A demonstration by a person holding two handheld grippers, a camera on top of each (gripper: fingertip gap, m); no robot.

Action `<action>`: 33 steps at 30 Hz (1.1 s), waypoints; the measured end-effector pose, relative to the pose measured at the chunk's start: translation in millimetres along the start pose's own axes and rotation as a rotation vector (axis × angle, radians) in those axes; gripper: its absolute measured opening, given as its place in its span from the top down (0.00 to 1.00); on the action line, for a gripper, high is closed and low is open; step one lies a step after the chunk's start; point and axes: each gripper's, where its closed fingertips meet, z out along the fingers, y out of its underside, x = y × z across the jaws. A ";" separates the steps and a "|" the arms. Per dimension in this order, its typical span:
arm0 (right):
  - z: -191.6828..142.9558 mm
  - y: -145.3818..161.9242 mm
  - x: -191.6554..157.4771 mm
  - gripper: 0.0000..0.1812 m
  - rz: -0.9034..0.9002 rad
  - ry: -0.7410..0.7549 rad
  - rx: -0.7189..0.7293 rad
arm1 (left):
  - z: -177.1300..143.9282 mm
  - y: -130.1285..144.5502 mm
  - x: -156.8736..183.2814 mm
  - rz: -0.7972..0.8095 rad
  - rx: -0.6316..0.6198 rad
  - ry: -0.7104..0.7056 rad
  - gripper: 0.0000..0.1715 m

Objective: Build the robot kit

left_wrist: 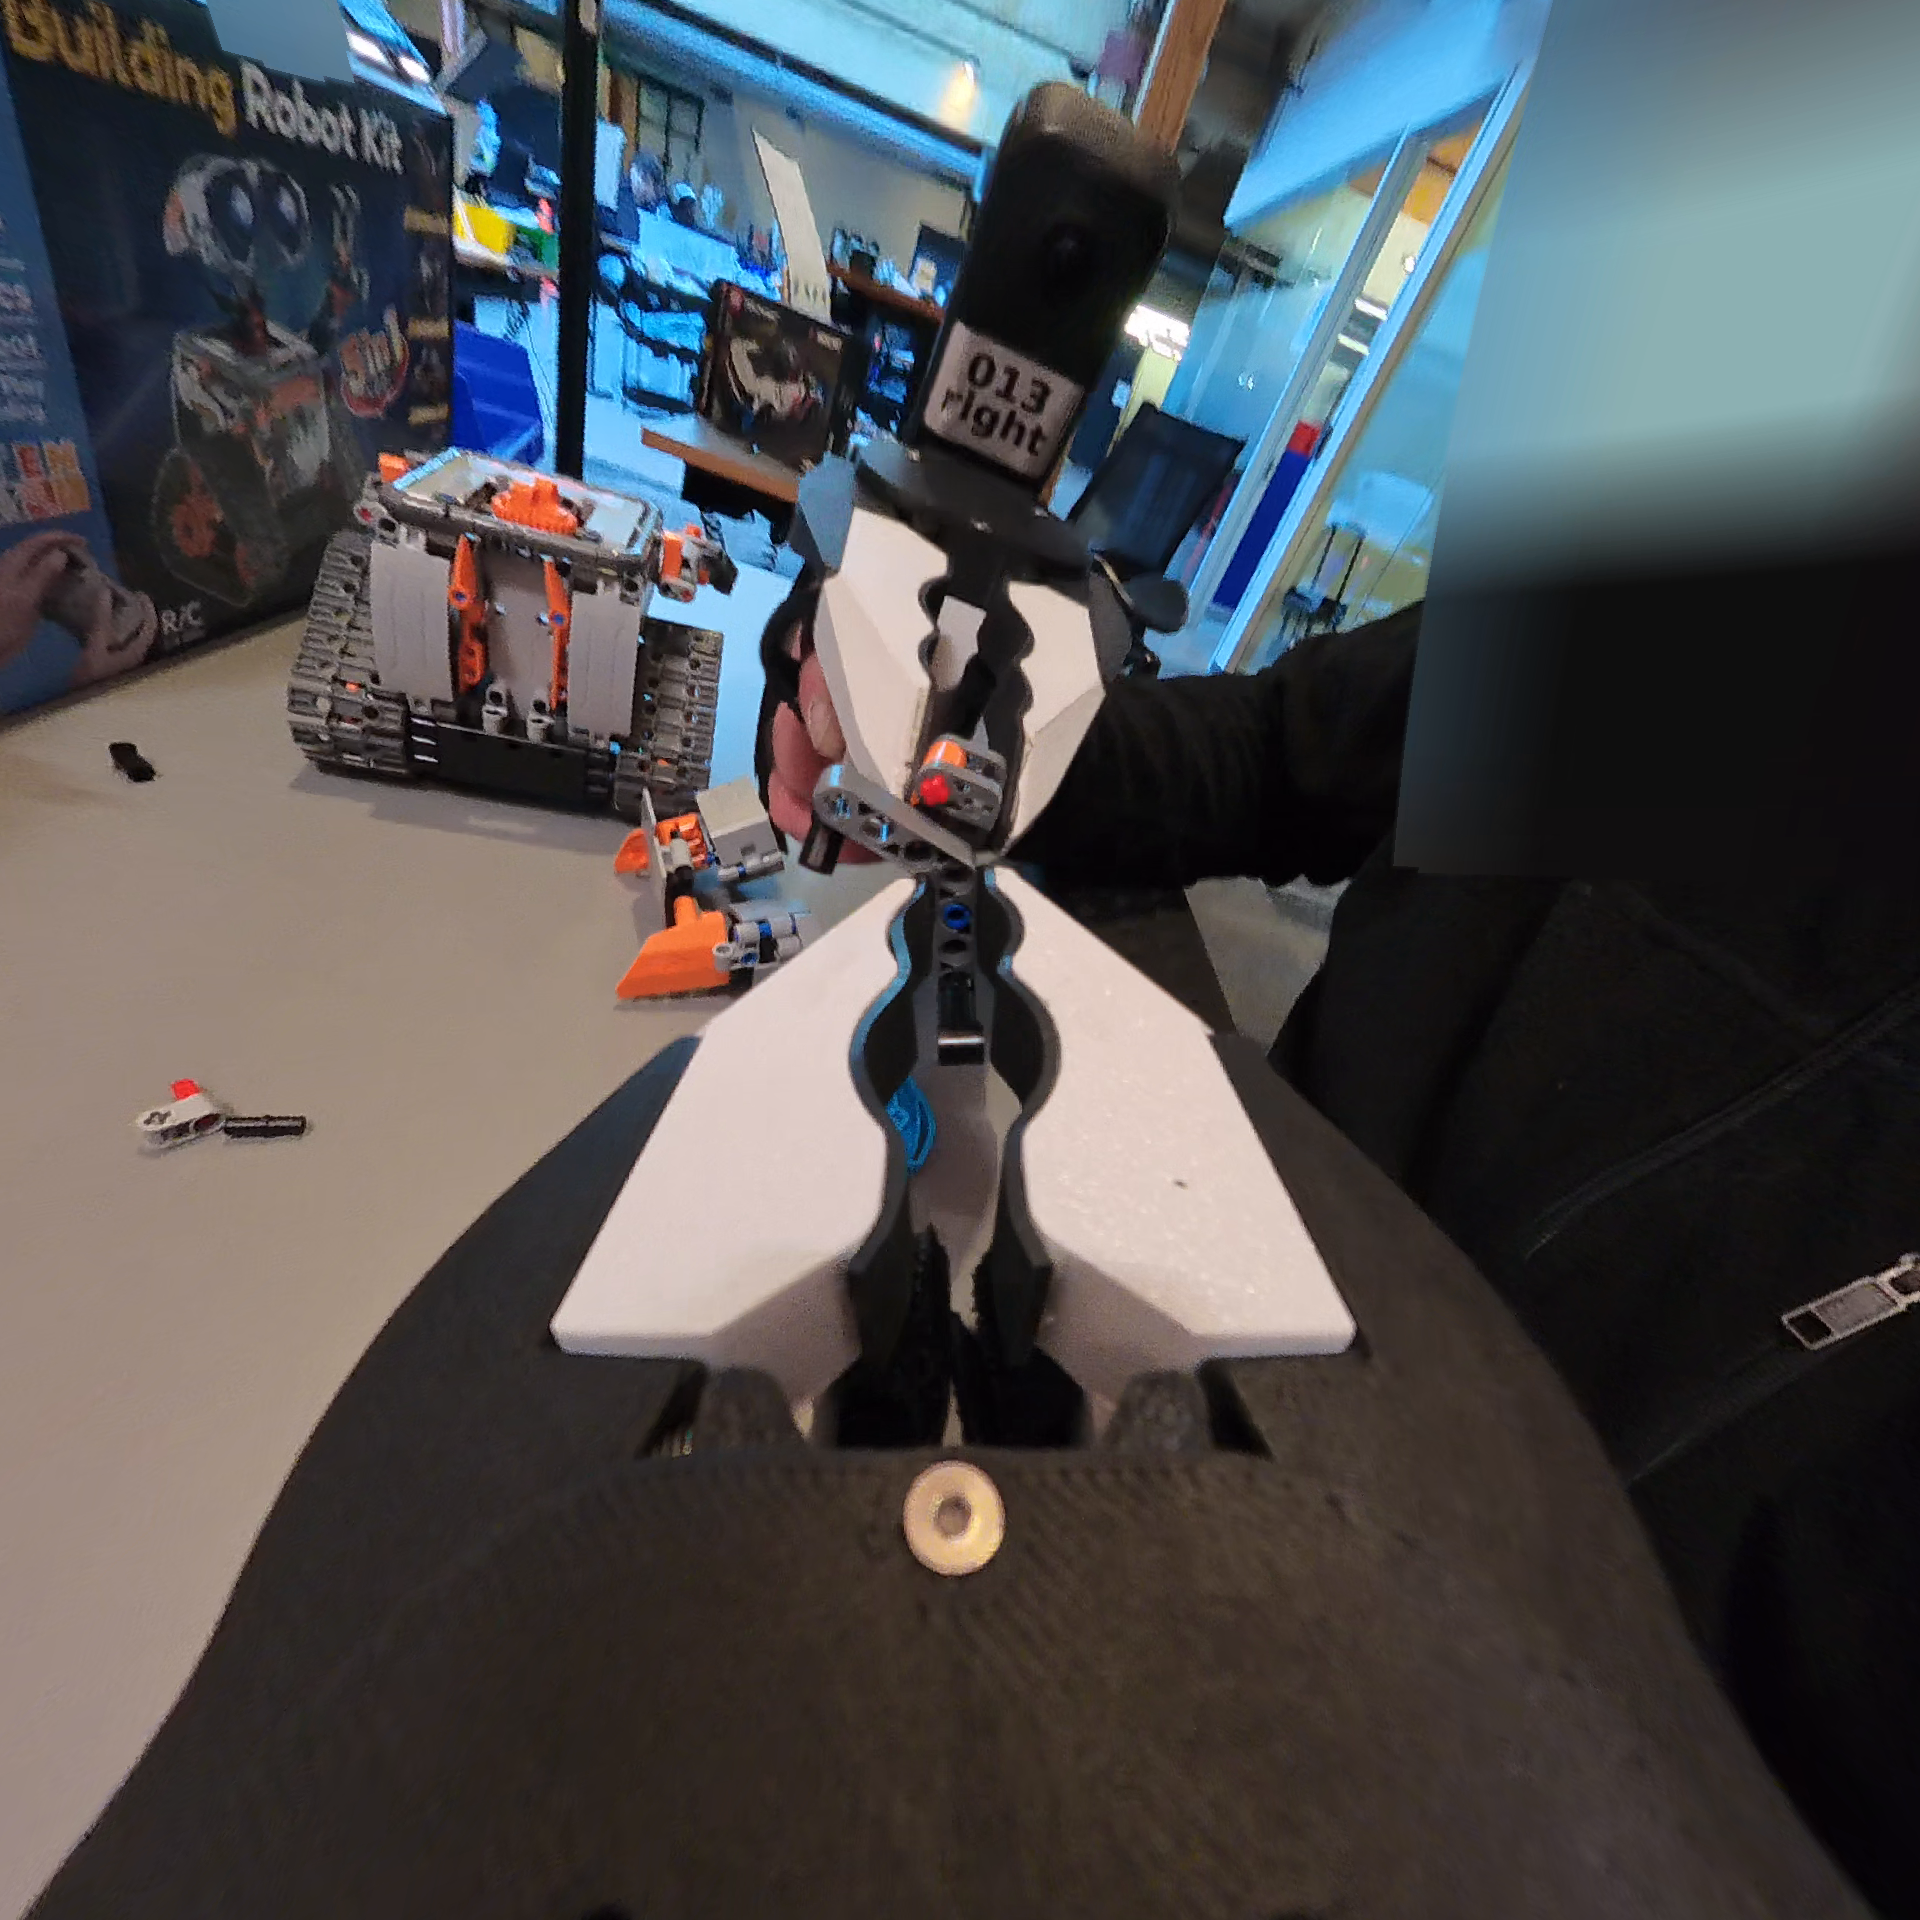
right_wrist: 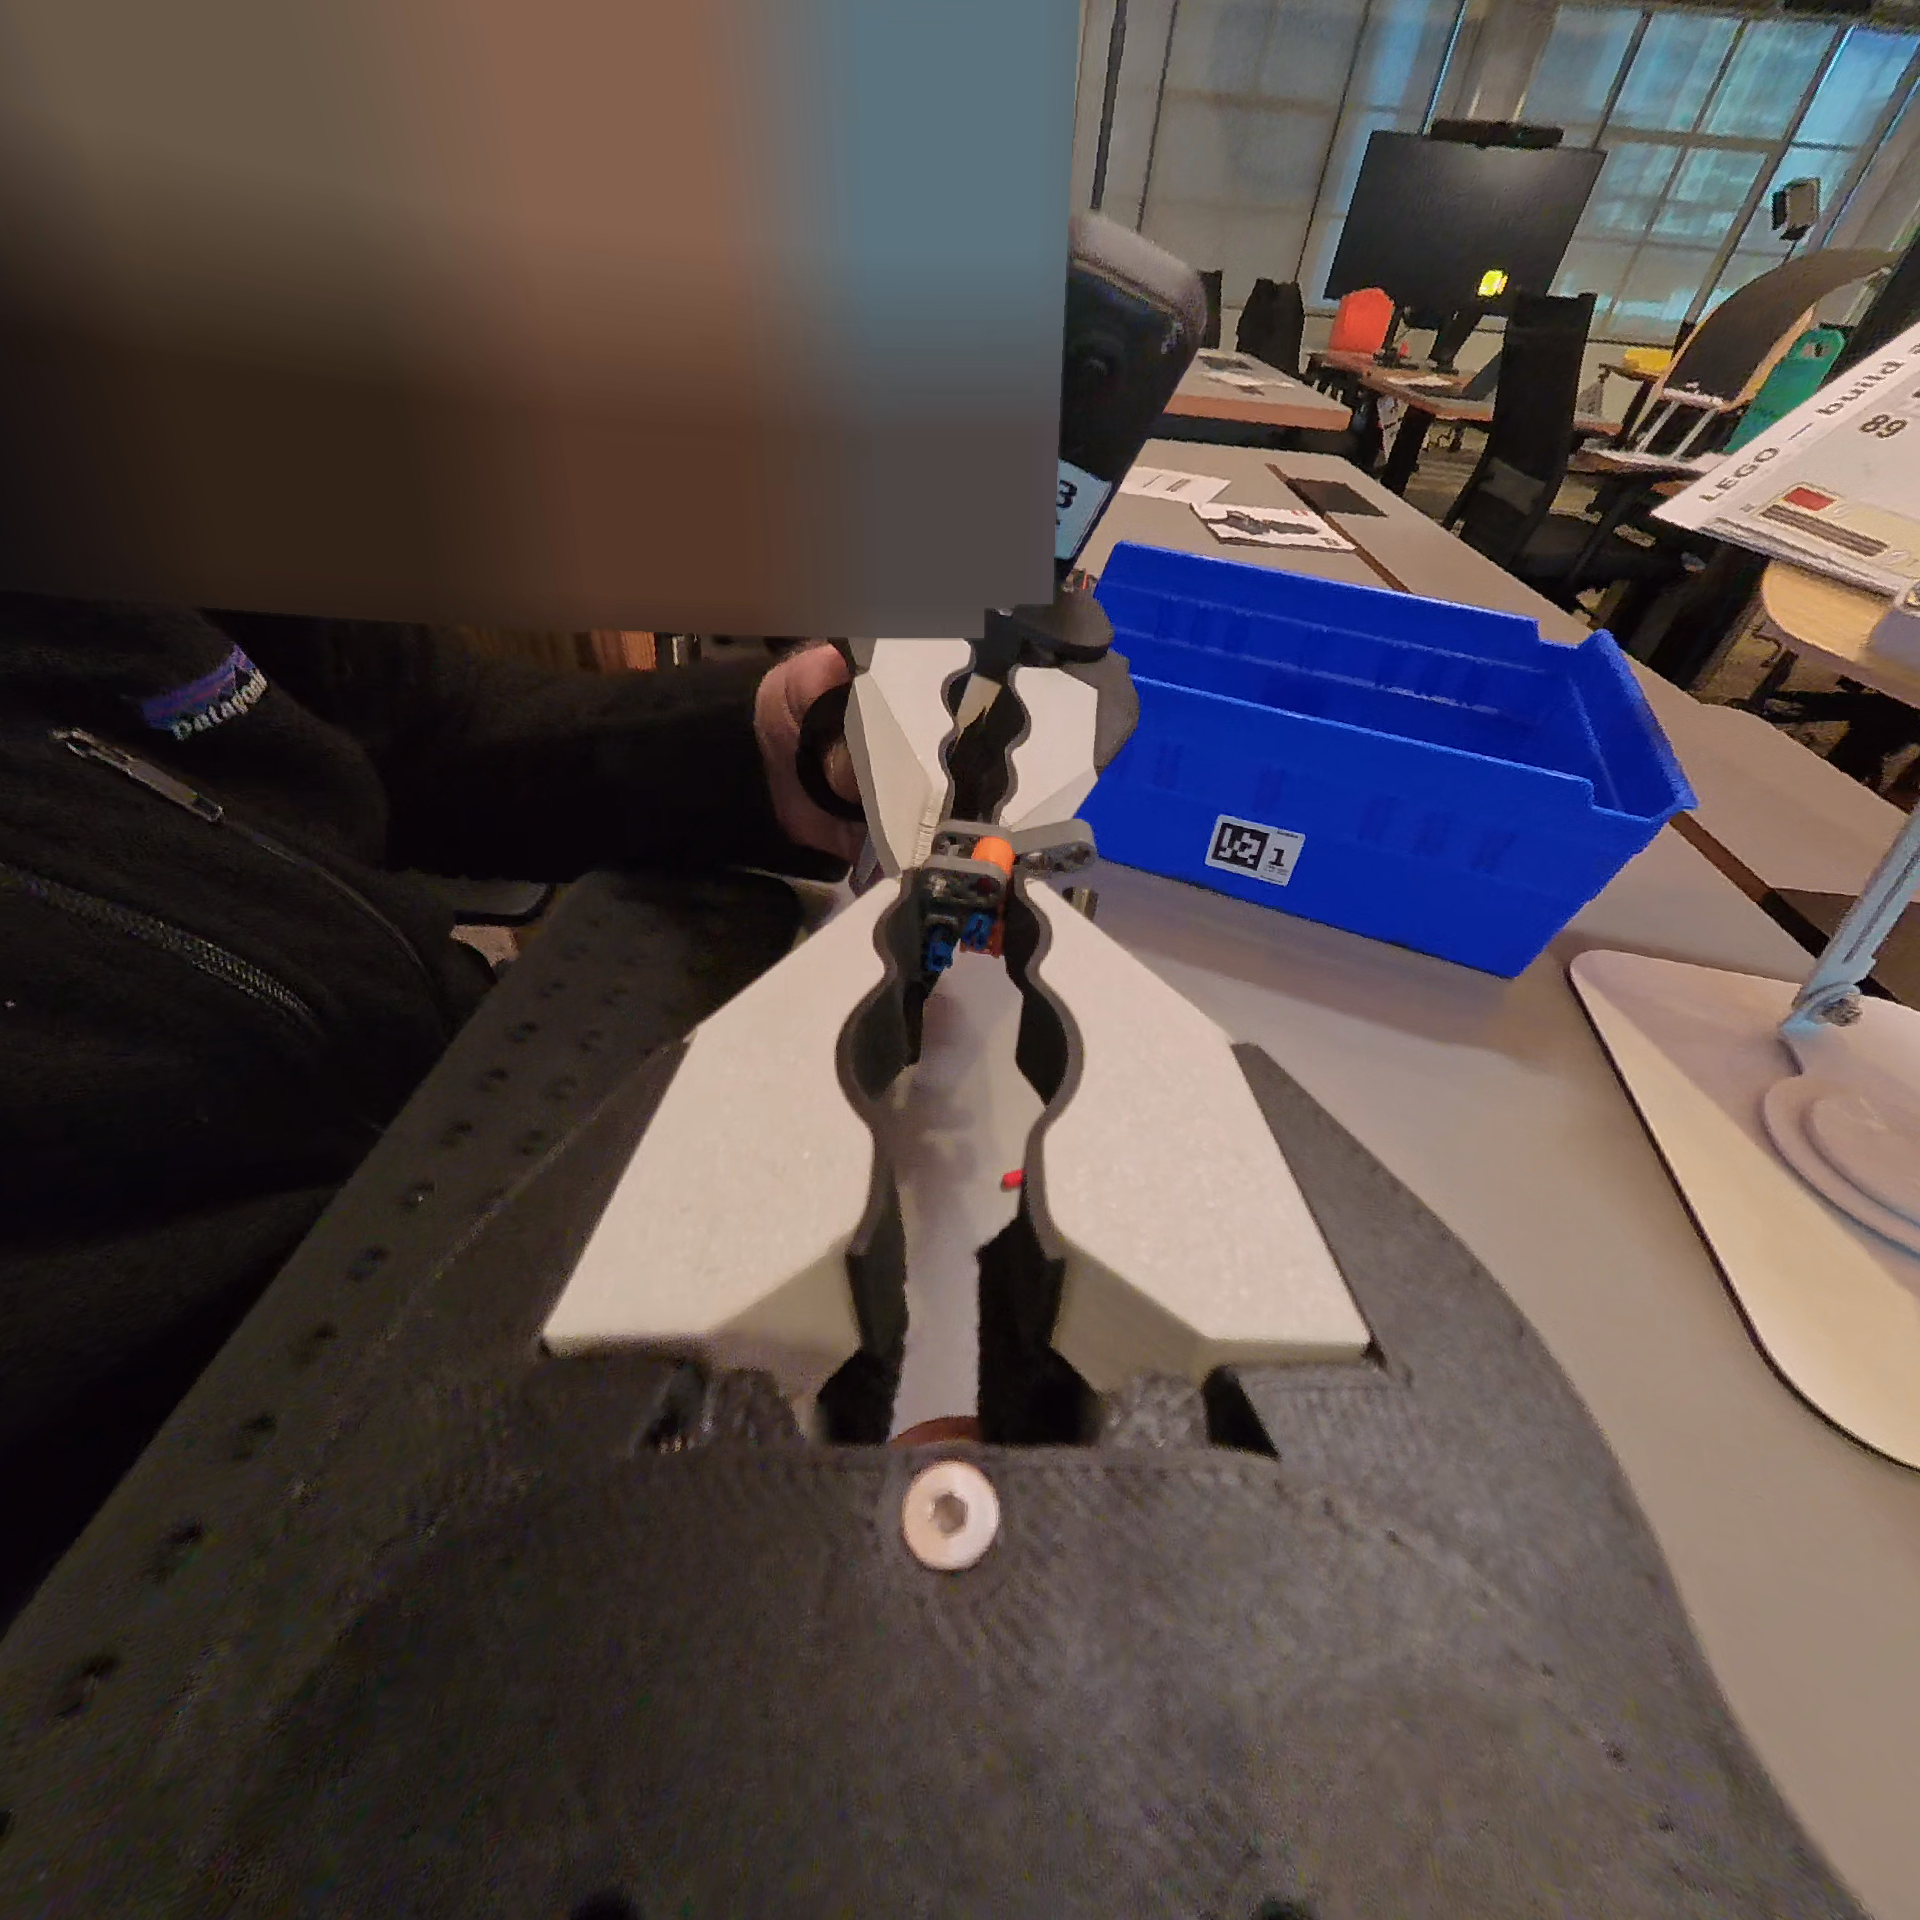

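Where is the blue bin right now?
The blue bin shows only in the right wrist view, on the grey table to the right of the two grippers' meeting tips, behind a white stand base.

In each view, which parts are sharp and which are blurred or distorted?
Left wrist view: the tracked toy robot is fairly sharp, the far shelves are soft, and the edges bend. Right wrist view: the blue bin is clear, and the far desks look hazy.

White-fingered black tool [left_wrist: 951, 883], black fleece sleeve [left_wrist: 1226, 769].
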 end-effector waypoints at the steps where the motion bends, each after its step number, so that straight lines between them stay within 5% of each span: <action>1: 0.2 1.4 0.0 0.92 -0.013 0.004 -0.014 | 0.2 1.5 -0.3 0.000 -0.015 -0.001 0.97; 14: -0.8 9.7 -9.7 0.92 0.081 -0.161 -0.033 | 7.2 13.8 7.8 0.013 -0.119 0.094 0.97; 20: -8.3 3.5 10.2 0.83 0.107 -0.073 -0.018 | 6.4 10.8 -7.7 0.024 -0.077 0.008 0.97; 33: -15.1 12.9 13.2 0.93 0.097 -0.024 -0.068 | 15.1 4.1 -15.5 0.102 -0.082 -0.109 0.97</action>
